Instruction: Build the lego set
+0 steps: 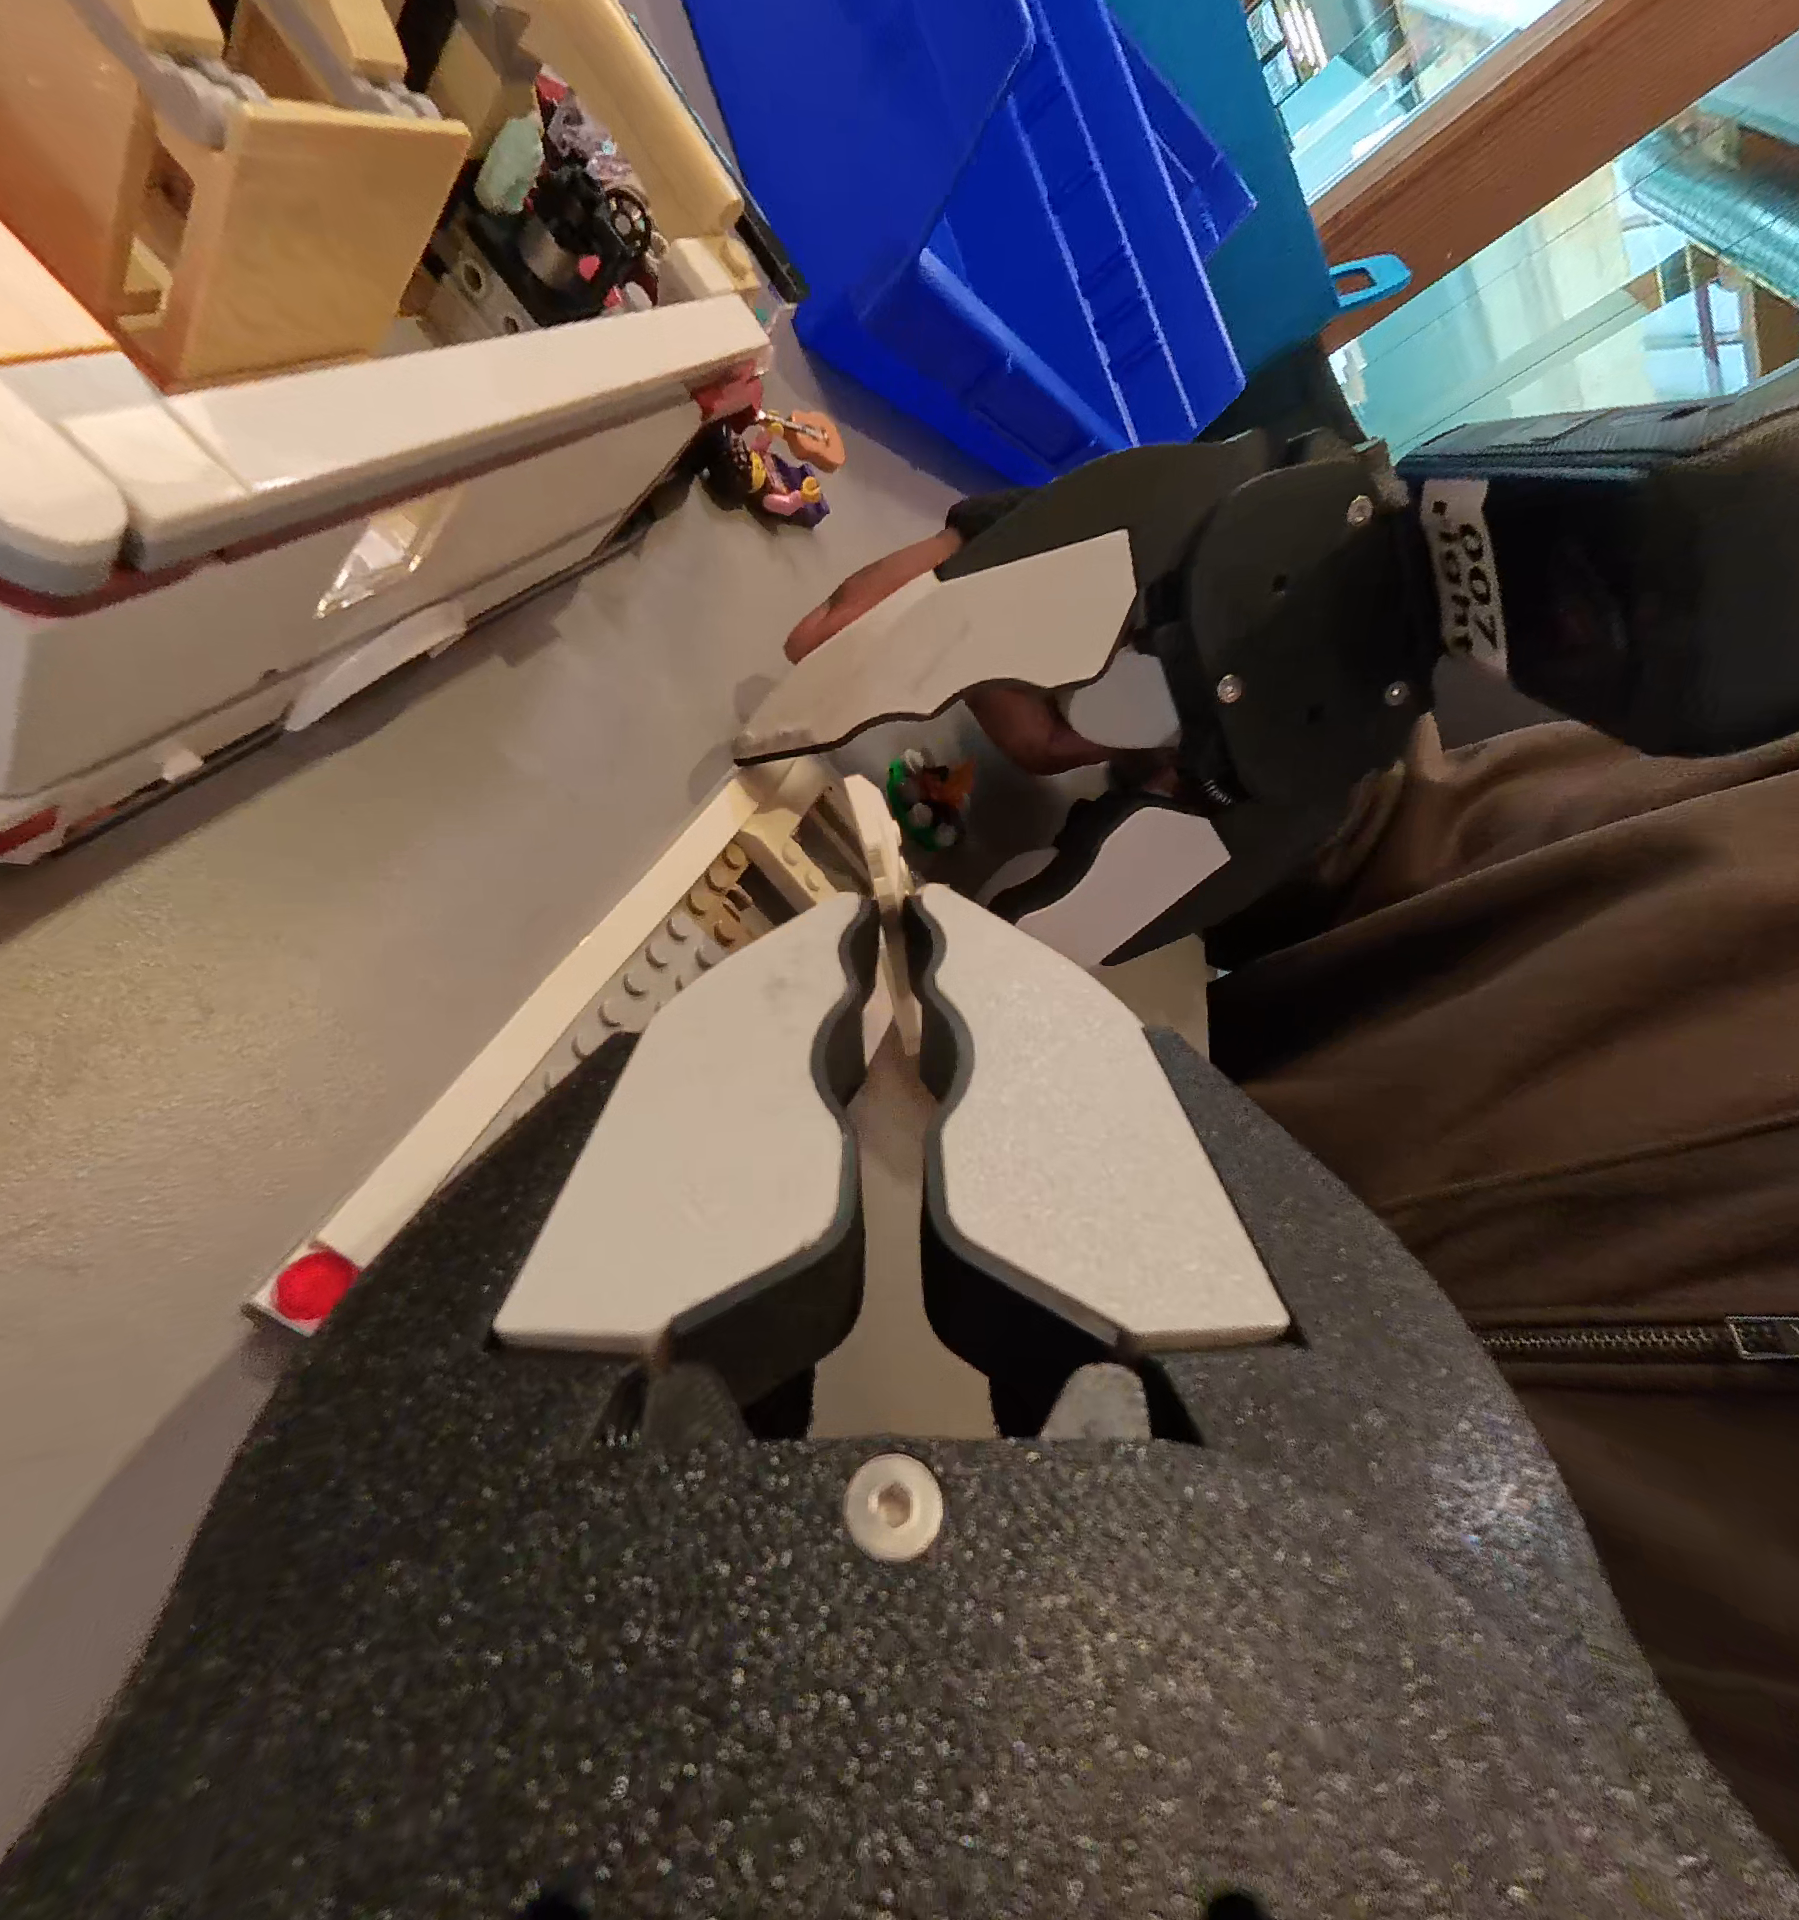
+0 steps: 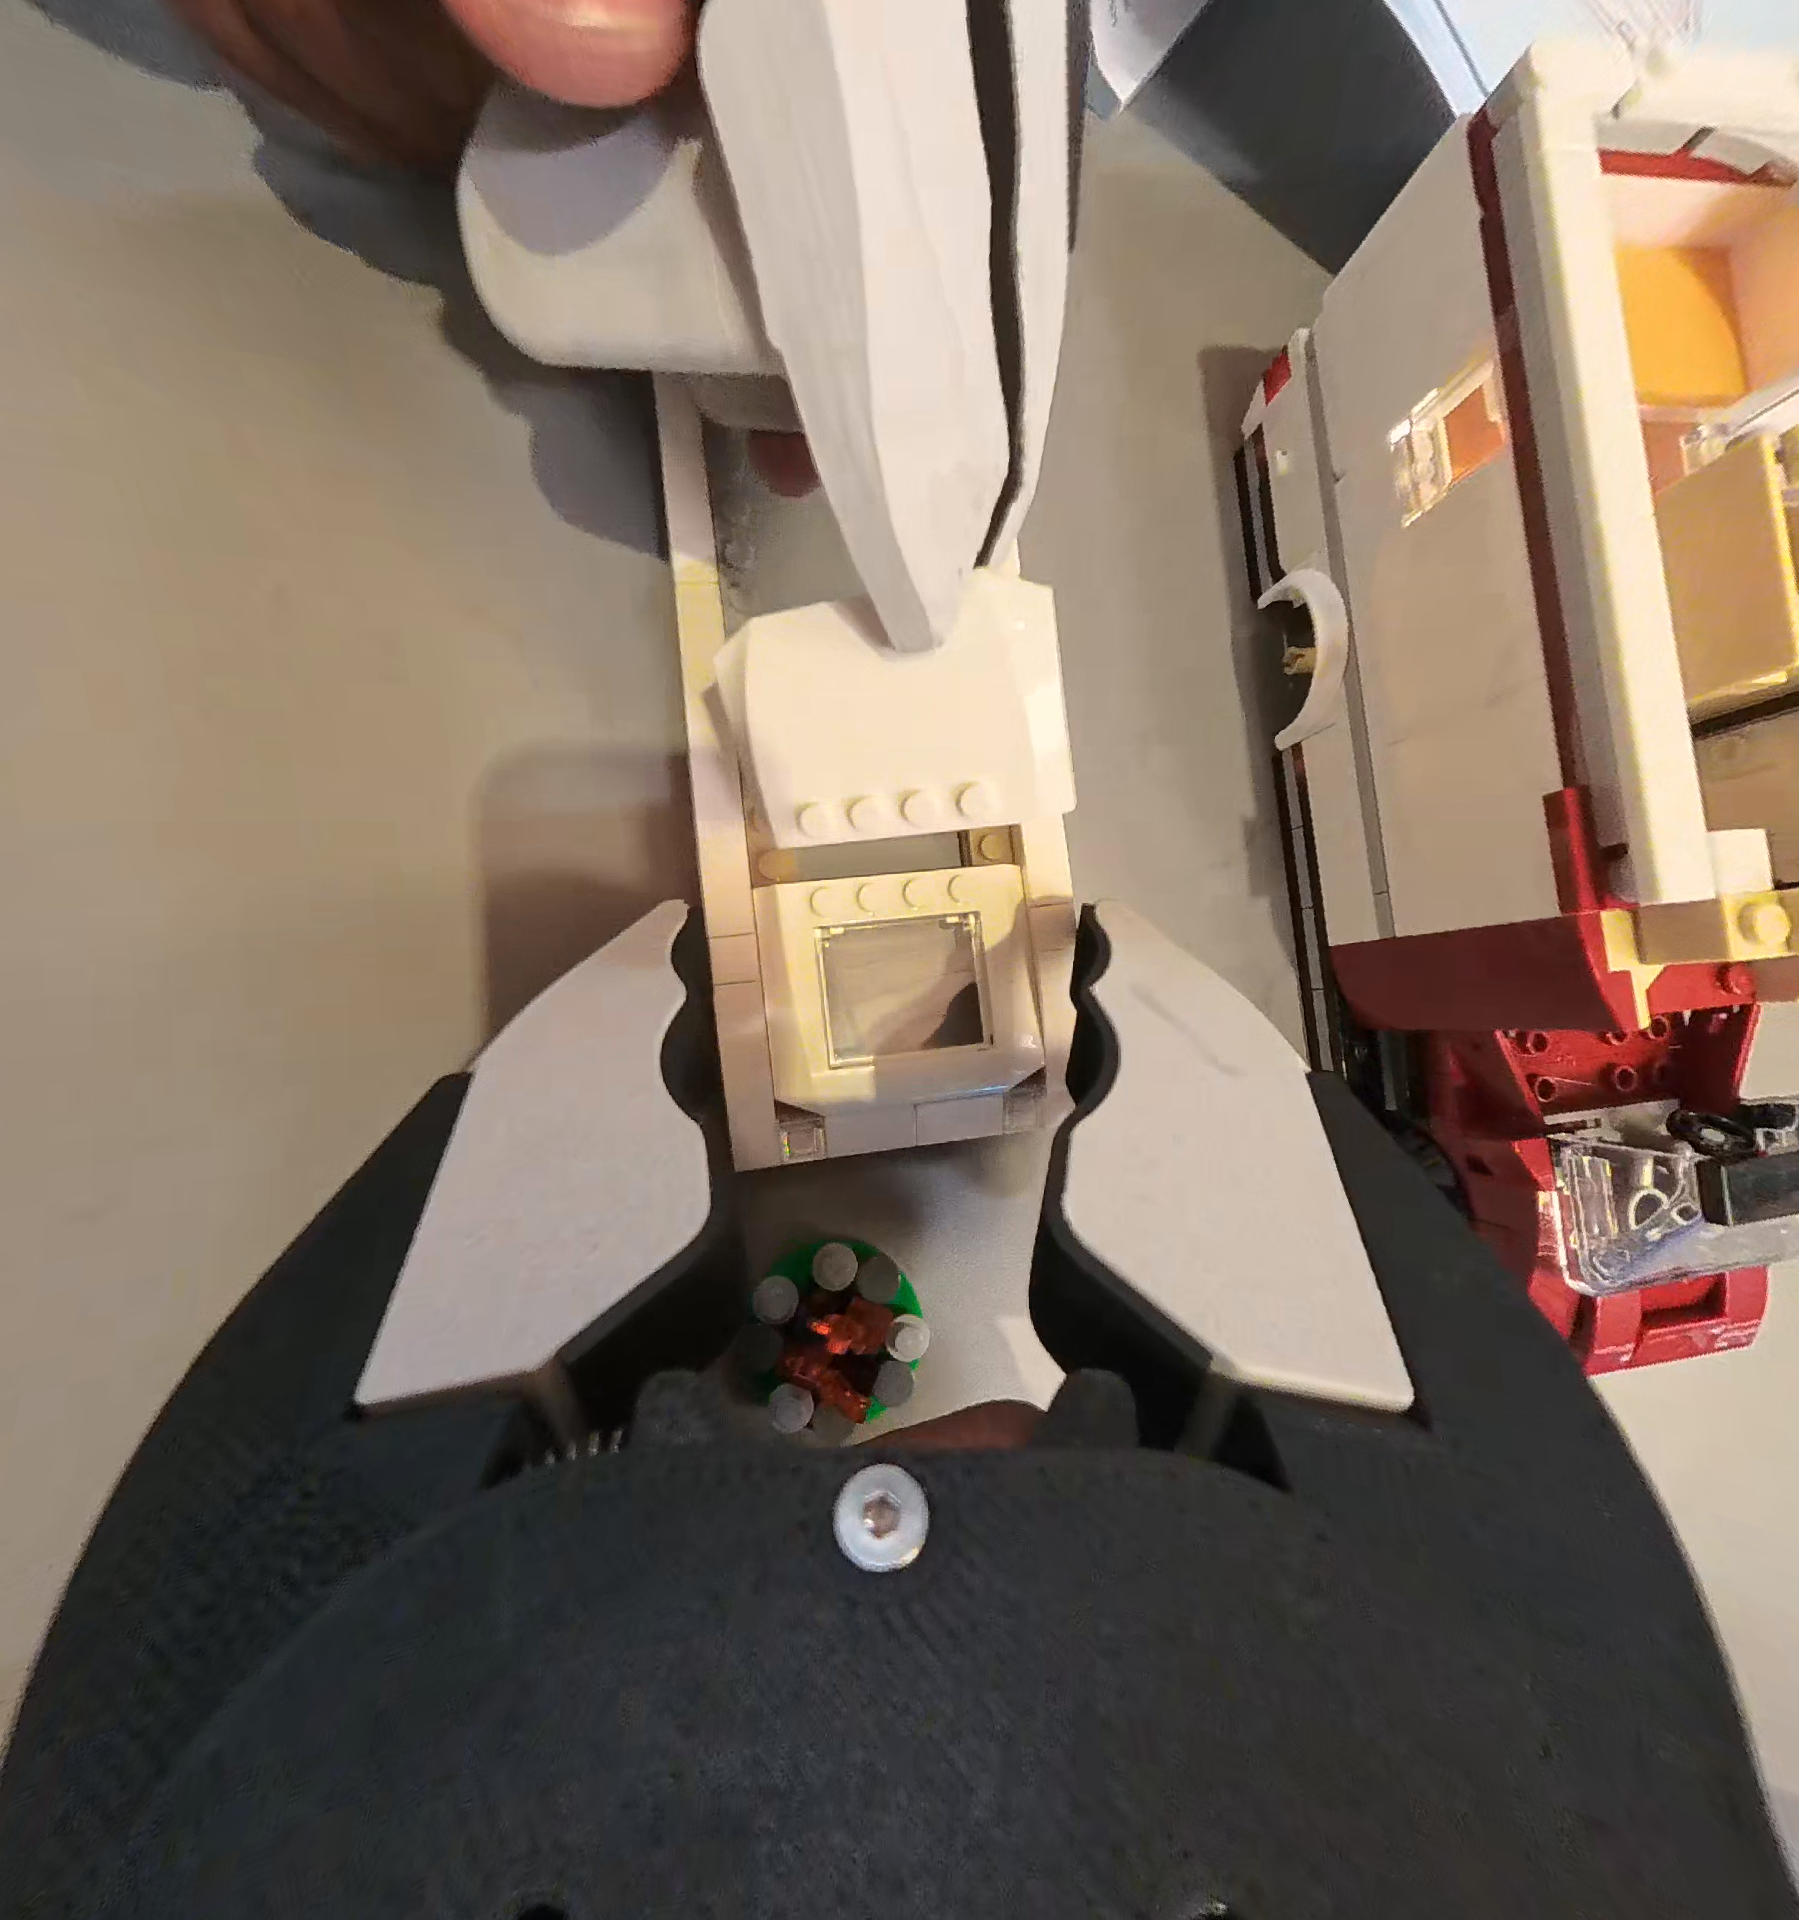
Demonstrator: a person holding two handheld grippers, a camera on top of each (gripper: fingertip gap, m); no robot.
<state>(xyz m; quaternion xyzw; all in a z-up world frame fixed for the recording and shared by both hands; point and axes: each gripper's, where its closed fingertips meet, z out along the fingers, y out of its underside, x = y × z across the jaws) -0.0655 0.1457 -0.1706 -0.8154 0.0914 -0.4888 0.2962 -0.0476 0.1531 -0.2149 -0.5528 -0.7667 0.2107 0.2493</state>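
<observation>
Left gripper (image 1: 890,914) comes in low along the white brick roof panel (image 2: 874,935), fingertips pinched on a thin white plate. Right gripper (image 2: 879,971) spread wide, straddling the panel's windowed end; pad contact unclear. Green campfire piece (image 2: 833,1340) partly hidden behind its body.

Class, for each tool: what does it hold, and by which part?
The left tool pinches the white brick roof piece by a thin raised edge. The right tool straddles that piece's windowed end, open, holding nothing.
</observation>
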